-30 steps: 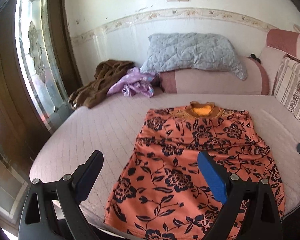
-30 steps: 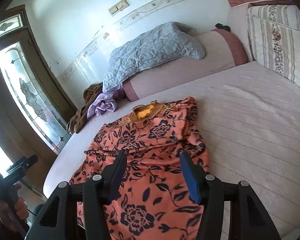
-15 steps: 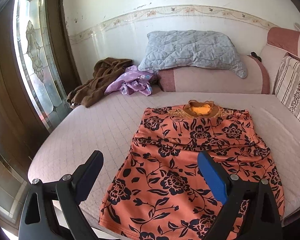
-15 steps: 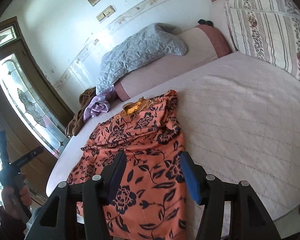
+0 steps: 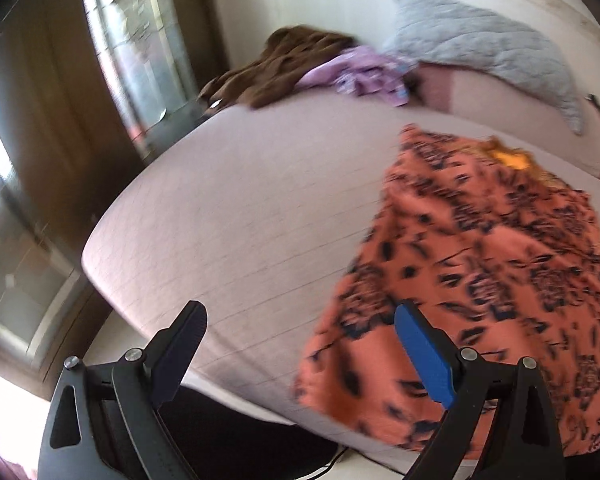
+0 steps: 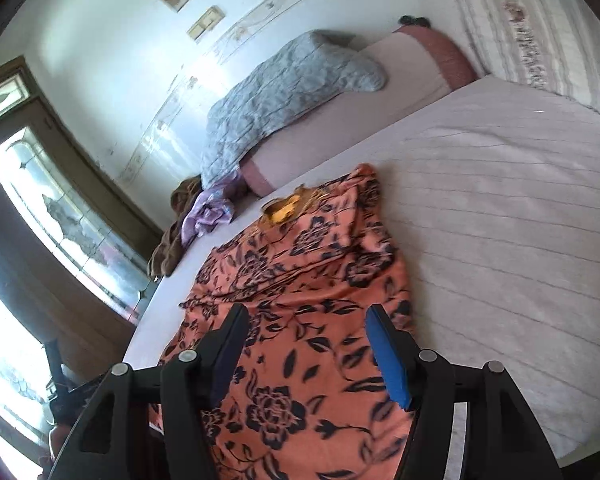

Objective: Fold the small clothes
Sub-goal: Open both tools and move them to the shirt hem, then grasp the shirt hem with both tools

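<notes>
Approach step: orange floral top lies flat on bed, unfolded. Right gripper hovers above its hem, jaws wide, empty; left gripper, equally agape and empty, straddles its left edge. Next, probably: descend and pinch hem corners.

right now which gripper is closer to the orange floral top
Right. The right gripper hangs open directly over the orange floral top, hem end. The left gripper, also open, sits off the top's left edge, mostly over bare bed.
</notes>
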A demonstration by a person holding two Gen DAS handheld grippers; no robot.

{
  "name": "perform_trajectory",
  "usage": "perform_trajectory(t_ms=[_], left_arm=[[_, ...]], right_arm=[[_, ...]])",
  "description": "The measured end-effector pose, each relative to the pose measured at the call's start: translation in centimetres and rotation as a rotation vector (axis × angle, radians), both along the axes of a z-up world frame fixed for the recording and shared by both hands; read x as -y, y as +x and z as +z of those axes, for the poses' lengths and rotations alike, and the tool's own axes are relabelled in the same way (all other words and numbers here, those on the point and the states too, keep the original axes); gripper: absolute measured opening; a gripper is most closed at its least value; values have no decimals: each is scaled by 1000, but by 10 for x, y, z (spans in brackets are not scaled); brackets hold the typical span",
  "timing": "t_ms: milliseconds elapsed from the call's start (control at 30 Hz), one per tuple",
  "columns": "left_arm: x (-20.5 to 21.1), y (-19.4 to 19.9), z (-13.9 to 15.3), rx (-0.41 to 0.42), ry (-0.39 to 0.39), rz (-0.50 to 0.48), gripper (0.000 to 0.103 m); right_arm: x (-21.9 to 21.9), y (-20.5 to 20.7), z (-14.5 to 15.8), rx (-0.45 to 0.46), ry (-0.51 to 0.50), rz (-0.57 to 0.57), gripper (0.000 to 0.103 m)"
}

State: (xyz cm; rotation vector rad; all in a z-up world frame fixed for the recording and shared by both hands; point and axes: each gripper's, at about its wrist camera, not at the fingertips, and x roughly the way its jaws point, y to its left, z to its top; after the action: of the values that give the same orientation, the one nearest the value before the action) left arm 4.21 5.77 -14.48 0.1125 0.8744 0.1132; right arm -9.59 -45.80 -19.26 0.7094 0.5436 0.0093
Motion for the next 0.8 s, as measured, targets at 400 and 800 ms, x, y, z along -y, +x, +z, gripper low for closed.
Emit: perform_trajectory(t_ms=[400, 800], left_arm=[[-25, 21, -26, -130, -86, -19, 95], [-10, 27, -45, -265, -202, -47, 95]], right_arm=[[-21, 18, -8, -67, -81, 45, 65], [16, 23, -50, -280, 28, -85, 65]])
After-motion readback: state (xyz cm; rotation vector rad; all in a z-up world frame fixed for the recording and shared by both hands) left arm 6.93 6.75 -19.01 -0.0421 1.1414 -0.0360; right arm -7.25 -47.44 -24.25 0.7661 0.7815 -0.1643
